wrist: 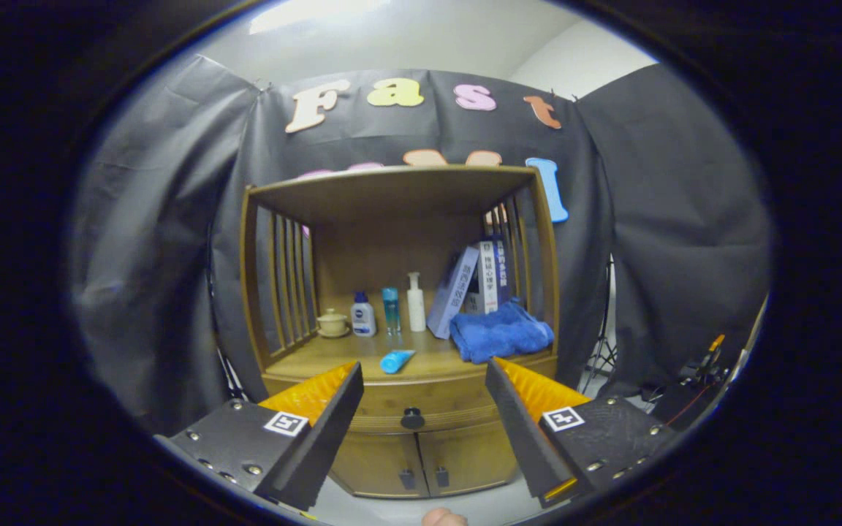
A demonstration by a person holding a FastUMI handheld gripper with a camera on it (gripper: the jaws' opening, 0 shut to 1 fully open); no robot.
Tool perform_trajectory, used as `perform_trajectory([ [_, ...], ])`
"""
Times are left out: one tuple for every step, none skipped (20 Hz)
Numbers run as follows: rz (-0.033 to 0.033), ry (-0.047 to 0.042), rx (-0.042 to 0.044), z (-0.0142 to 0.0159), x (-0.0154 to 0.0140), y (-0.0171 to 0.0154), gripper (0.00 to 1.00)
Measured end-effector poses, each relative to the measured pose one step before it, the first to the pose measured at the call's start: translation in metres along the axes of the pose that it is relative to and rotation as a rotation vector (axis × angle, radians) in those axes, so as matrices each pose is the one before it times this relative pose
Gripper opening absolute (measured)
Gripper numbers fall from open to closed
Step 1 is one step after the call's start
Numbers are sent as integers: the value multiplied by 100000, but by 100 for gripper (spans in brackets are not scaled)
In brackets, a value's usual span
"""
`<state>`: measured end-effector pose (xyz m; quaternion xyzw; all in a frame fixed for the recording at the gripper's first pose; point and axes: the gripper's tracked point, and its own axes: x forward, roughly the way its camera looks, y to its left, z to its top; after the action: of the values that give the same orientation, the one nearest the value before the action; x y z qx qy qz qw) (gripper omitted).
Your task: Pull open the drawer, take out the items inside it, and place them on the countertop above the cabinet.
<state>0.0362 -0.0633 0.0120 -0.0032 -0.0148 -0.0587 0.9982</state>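
Here the gripper point(421, 380) is hanging released, its fingers spread wide with nothing between them. The drawer point(412, 403) is sitting closed just ahead, its knob point(412, 418) at 6 o'clock from the blue tube point(396, 360) on the countertop point(362, 351).

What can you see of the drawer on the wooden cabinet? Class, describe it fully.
The drawer is a shallow wooden front that looks like the same brown wood as the cabinet. It sits just under the countertop and above the two lower doors. A single dark round knob sits at its middle. It looks fully shut, flush with the cabinet face, so its contents are hidden. The open gripper frames it from a distance; nothing touches it.
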Motion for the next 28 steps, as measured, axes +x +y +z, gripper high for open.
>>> perform_trajectory([
  [592, -659, -179, 1071, -725, 121, 100],
  [1492, -1398, 489, 1533, -802, 563, 100],
  [1052, -40, 515, 1062, -764, 580, 100],
  [1126, -227, 383, 905, -831, 508, 100],
  [95, -709, 0, 1103, -623, 115, 100],
  [-815, -1320, -61, 1125, -763, -107, 100],
  [-466, -2541, 315, 1195, -750, 24, 100],
  [259, -2510, 781, 1185, -597, 183, 100],
  [272, -1614, 1030, 534, -607, 269, 100],
  [369, -1014, 724, 324, -436, 146, 100],
  [519, -435, 40, 191, -465, 92, 100],
  [409, 292, -738, -124, -181, 65, 100],
  [157, 932, -1438, -424, -70, -10, 100],
  [-508, 1194, -2162, -612, 30, -207, 100],
  [-627, 911, -2263, -472, 41, -214, 100],
  [-629, 1102, -1913, -509, 251, -151, 100],
  [-320, 933, -1459, -608, 147, 22, 100],
  [-219, 1144, -729, -488, 228, 48, 100],
  [-52, 484, -443, -363, 52, 31, 100],
  [400, 738, 38, -333, 108, 178, 100],
  [608, 953, 599, -406, 88, 174, 100],
  [581, 515, 562, -272, 100, 185, 100],
  [-338, 803, -26, -345, 66, -74, 100],
  [-362, 589, -731, -335, 52, -176, 100],
  [-240, 567, -815, -335, 58, 9, 100],
  [-272, 714, -710, -293, 53, 59, 100],
  [72, 259, -339, -215, 112, 85, 100],
  [41, 475, 61, -200, 45, 100, 100],
])
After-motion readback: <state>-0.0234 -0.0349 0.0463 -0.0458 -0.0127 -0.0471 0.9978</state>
